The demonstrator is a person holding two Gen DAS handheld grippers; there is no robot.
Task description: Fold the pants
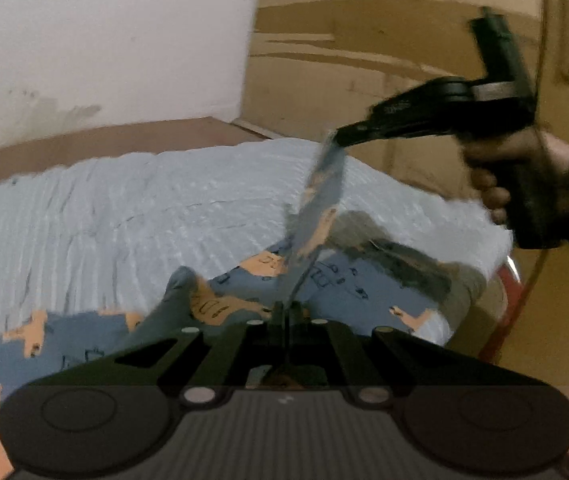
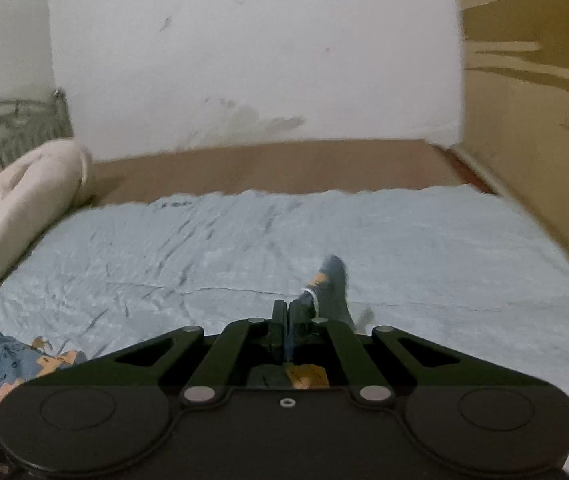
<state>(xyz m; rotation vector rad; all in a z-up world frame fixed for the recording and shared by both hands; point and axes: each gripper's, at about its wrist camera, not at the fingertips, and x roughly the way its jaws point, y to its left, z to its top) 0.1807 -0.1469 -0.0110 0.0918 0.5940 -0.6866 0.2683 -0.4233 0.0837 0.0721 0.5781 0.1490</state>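
The pants point(image 1: 340, 280) are blue with orange and dark prints and lie on a pale blue bedsheet point(image 1: 124, 208). My left gripper point(image 1: 284, 306) is shut on an edge of the pants, low over the bed. My right gripper point(image 1: 338, 136) shows in the left wrist view, held up at the right, shut on a stretched strip of the pants point(image 1: 320, 200). In the right wrist view my right gripper point(image 2: 287, 308) is shut on a fold of pants fabric point(image 2: 330, 284). More of the pants point(image 2: 0, 364) lie at the lower left.
The bed point(image 2: 424, 248) fills both views, with a white wall point(image 2: 244, 60) behind and a brown headboard strip point(image 2: 284, 168). A white rolled quilt point(image 2: 16, 204) lies at the left edge. A wooden wardrobe point(image 1: 384, 40) stands at the right.
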